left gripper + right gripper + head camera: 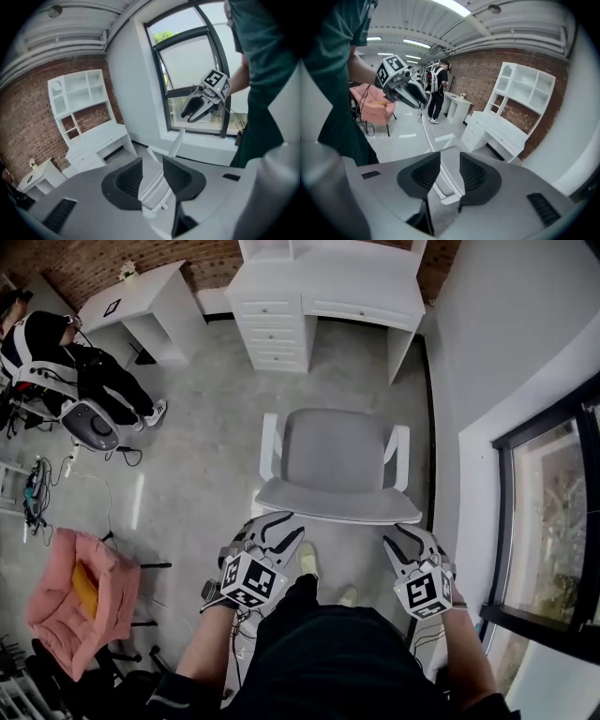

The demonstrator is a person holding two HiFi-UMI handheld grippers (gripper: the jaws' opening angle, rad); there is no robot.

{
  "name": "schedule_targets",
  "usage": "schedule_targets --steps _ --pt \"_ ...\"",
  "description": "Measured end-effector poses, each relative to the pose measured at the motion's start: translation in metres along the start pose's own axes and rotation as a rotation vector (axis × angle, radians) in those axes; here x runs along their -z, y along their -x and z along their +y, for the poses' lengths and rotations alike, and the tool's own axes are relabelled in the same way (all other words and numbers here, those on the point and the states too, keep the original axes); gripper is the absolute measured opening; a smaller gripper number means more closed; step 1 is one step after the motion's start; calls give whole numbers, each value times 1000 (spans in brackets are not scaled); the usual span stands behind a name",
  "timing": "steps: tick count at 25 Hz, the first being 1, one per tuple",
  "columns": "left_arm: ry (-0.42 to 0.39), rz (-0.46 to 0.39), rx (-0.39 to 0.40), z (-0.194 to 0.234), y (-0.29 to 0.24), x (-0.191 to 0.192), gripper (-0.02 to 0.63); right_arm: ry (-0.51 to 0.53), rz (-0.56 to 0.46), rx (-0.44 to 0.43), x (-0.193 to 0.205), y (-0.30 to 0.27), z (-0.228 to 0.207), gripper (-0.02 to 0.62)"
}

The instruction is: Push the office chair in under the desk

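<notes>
Grey seat, white frame: head view has the office chair [333,460] dead centre, with the desk [328,296] at its 12 o'clock and bare floor between them, so it's not under yet. Your left gripper [272,538] sits at the chair's 7 o'clock and your right gripper [412,554] at 5, both just behind the backrest's top edge.

Left gripper view: jaws apart, backrest edge in the gap, pads not clamped on it. The right gripper hangs at 1 o'clock.

Right gripper view: same deal, jaws parted around the thin backrest edge, desk at 3 o'clock.
</notes>
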State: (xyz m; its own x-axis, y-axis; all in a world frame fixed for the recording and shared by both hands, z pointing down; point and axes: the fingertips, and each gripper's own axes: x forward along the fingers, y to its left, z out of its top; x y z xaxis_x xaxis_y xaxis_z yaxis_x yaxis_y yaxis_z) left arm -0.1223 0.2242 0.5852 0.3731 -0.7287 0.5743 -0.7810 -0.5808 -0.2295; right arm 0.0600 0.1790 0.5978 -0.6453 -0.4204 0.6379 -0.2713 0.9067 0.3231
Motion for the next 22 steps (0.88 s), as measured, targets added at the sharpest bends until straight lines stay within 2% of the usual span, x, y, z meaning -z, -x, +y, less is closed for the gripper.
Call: schedule_targets --steps 4,11,13,17,20,22 --pt "-109 70 92 6 -19 27 150 59 99 -11 23 -29 3 125" --pt "-355 119 257 1 -51 58 182 230 234 -34 54 -64 10 166" --pt "-403 135 288 -4 -61 67 184 254 268 -44 63 -71 12 167" --pt "-433 150 300 -4 -76 81 172 297 306 -58 82 -89 13 166" --pt "-431 133 313 -8 -78 87 114 336 337 -65 95 -98 10 166" --pt "-437 124 314 -10 -78 87 107 369 361 -66 104 -101 5 166"
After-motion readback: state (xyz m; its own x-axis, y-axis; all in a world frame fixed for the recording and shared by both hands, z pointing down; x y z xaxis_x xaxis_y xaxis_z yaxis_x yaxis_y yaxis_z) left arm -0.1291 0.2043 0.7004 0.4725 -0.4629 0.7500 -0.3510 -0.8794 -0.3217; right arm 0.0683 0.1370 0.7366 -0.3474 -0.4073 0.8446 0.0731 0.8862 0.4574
